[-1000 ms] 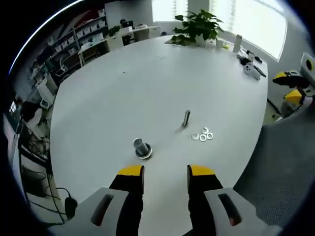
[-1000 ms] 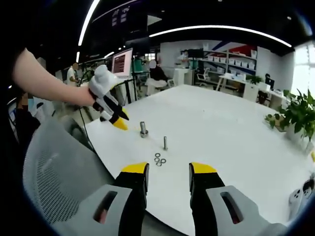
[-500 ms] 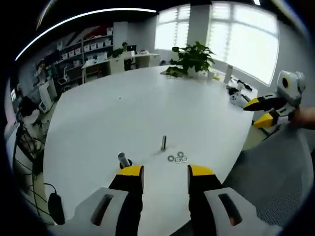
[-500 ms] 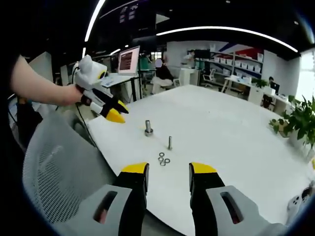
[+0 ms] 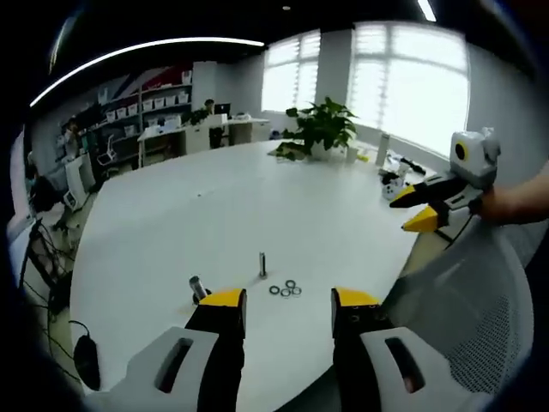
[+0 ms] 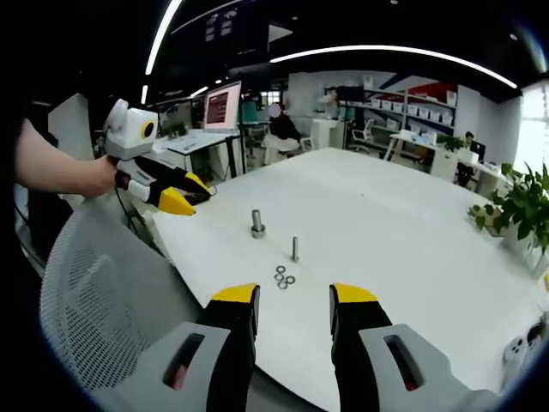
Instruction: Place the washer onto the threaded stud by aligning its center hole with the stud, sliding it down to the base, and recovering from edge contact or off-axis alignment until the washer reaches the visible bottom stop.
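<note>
Both tongs [image 5: 280,300] [image 6: 295,296] pulled back, spread, empty; washers [image 6: 282,277], stud [image 6: 295,249], bolt [image 6: 256,223] unobstructed on table [image 6: 412,232].

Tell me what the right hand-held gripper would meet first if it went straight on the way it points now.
Probably the three loose washers on the white table, which lie just beyond the open jaws of the right hand-held gripper, with the threaded stud standing behind them. Depth is unclear, so it could touch the tabletop short of them.

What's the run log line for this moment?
left gripper open, empty | right gripper open, empty | washers loose on table beside stud | none placed yet
</note>
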`<state>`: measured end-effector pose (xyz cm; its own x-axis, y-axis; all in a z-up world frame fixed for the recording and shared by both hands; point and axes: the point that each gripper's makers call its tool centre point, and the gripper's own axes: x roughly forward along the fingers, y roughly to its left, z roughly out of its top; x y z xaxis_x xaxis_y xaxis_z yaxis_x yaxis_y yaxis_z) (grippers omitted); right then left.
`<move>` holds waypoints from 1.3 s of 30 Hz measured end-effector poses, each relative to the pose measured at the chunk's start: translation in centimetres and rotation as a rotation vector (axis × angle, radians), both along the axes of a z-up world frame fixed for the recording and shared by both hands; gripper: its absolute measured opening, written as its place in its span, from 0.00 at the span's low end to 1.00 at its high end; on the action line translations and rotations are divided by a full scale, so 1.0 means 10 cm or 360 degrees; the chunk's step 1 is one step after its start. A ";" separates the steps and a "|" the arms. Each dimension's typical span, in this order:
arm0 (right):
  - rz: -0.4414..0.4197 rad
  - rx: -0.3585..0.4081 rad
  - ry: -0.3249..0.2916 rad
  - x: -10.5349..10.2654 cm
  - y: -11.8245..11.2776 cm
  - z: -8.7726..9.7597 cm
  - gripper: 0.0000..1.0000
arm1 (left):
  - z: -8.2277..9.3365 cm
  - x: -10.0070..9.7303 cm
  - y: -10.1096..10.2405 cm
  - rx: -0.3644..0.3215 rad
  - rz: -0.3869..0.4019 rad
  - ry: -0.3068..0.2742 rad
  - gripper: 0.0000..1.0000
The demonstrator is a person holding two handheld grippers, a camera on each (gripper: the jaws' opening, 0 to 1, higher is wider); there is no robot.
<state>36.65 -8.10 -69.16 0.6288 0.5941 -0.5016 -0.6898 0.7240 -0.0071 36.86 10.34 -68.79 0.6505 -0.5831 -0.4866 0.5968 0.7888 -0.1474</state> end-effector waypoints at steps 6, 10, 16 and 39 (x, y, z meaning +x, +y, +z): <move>-0.0016 0.0012 -0.0007 0.01 -0.02 0.01 0.35 | 0.03 -0.10 0.10 0.0028 -0.0003 -0.0008 0.39; 0.0009 -0.0005 -0.0017 0.00 0.02 0.02 0.35 | 0.08 -0.16 0.18 0.0046 0.0008 -0.0050 0.39; -0.0005 0.0001 -0.0010 0.01 0.00 0.01 0.34 | 0.15 -0.20 0.25 -0.0042 0.0086 -0.0108 0.39; 0.0047 -0.0058 0.0009 -0.06 0.06 -0.06 0.34 | 0.07 -0.28 0.21 0.0034 0.0079 -0.0125 0.34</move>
<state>36.08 -7.45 -69.72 0.6082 0.5937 -0.5269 -0.7111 0.7025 -0.0294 34.06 12.40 -68.12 0.7152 -0.5392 -0.4447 0.5659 0.8201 -0.0844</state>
